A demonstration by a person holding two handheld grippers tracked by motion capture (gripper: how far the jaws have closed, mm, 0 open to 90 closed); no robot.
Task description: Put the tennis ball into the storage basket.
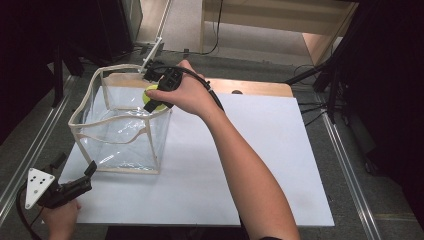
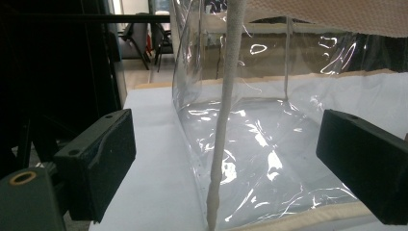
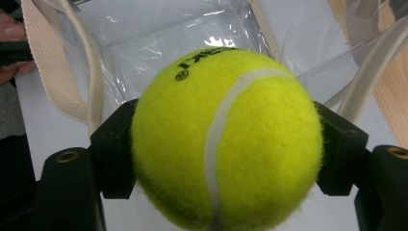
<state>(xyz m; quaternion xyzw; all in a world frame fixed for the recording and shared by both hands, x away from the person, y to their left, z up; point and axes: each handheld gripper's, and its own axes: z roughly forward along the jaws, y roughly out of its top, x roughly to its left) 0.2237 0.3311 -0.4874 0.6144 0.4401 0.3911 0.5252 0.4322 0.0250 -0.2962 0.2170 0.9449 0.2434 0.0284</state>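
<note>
Right gripper clamps the tennis ball above the clear bag's far right corner, poised to drop it in; left gripper waits open nearby.

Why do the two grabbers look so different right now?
The right gripper is shut on the tennis ball; the left gripper is open and holds nothing. The right one is up at the clear bag's rim; the left one sits low beside the bag. Both have black jaws.

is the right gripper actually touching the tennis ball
Touching. The right gripper view shows the right gripper with both black jaws pressed against the sides of the tennis ball, no gap on either side.
</note>
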